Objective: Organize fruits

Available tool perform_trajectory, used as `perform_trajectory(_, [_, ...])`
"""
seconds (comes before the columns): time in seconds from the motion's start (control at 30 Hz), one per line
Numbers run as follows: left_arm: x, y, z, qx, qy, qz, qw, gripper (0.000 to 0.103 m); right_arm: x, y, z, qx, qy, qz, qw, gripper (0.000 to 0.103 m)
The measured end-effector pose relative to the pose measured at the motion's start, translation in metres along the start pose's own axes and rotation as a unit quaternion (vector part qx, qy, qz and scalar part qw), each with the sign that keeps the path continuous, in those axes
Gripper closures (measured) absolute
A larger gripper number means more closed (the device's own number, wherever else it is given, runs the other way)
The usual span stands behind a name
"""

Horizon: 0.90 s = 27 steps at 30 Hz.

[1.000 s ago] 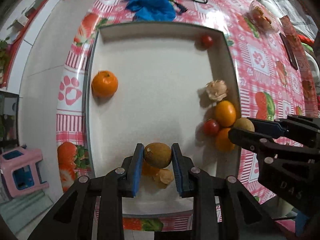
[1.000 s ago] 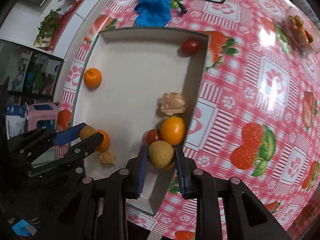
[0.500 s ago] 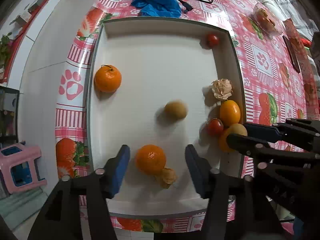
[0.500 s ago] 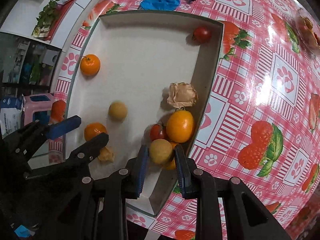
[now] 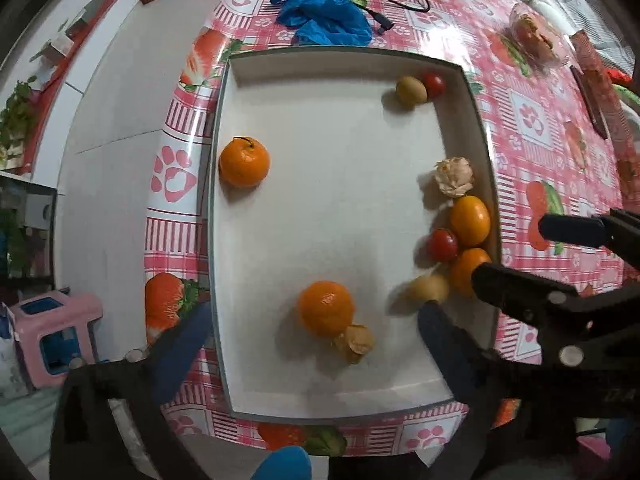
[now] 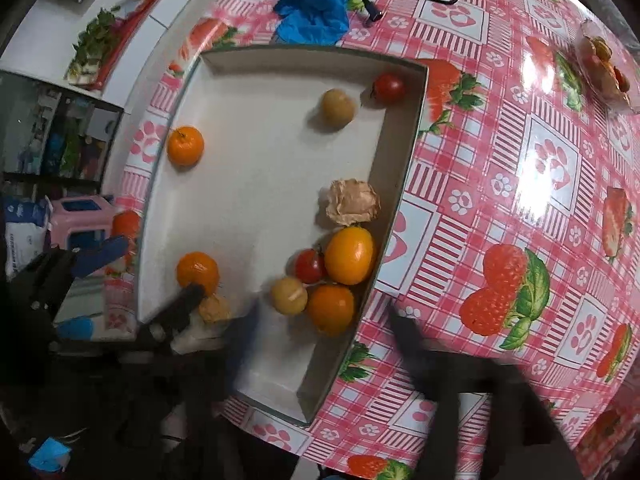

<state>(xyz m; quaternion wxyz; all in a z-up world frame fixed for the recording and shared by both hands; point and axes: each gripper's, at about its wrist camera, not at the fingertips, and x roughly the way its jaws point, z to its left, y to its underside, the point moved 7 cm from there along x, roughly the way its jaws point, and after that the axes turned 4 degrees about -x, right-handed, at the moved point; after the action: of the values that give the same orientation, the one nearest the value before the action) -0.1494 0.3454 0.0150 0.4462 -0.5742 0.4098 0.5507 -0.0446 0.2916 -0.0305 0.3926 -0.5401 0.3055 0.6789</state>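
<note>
— Left gripper (image 5: 310, 326): jaws opening, spreading wide above the shallow white cardboard tray (image 5: 344, 56), gripping nothing. Before, pinching a brownish-green kiwi-like fruit (image 5: 411, 90); now rolling loose, lying in the far right corner just beside a small red cherry tomato (image 5: 434, 84).

— And underneath?

— Sitting between the spread fingers: a round orange tangerine (image 5: 326, 308) touching a papery tan husked berry (image 5: 354, 343), both showing plainly now, half hidden a second ago.

— Right gripper (image 6: 316, 320)?

— Also opening, blurred, releasing a pale yellow round fruit (image 6: 289, 295) held tight earlier. Now resting on the tray floor by the right wall, touching a second orange fruit (image 6: 331, 309), near another red tomato (image 6: 309, 266) and a glossy oval orange fruit (image 6: 349, 255).

— Anything staying put?

— A stemmed tangerine (image 5: 244, 162) lying alone at the left wall; a crumpled beige husk (image 5: 455, 177) at the right wall. Beyond the tray, on the pink strawberry-print desk (image 6: 500, 152), a crumpled blue glove (image 5: 324, 20) lying as before.
</note>
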Motion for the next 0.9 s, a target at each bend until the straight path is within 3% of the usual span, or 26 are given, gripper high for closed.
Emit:
perform_trajectory(0.1, [-0.009, -0.001, -0.003, 0.008, -0.003, -0.016, 0.9998, 0.000, -0.010, -0.003, 0.004, -0.004, 0.003, -0.010, 1.000, 0.016])
perform_trajectory(0.27, [-0.015, -0.004, -0.005, 0.021, -0.040, -0.027, 0.9986, 0.000, -0.022, -0.004, 0.006, -0.013, 0.011, -0.017, 1.000, 0.016])
perform_trajectory(0.67, [-0.019, 0.004, -0.015, 0.027, -0.011, -0.006, 0.9996, 0.000, -0.036, -0.005, 0.012, -0.032, 0.051, -0.023, 0.998, 0.016])
perform_trajectory(0.9, [-0.023, 0.005, -0.009, 0.020, -0.014, -0.010, 0.9997, 0.000, -0.043, -0.008, 0.014, -0.048, 0.071, -0.032, 0.996, 0.016])
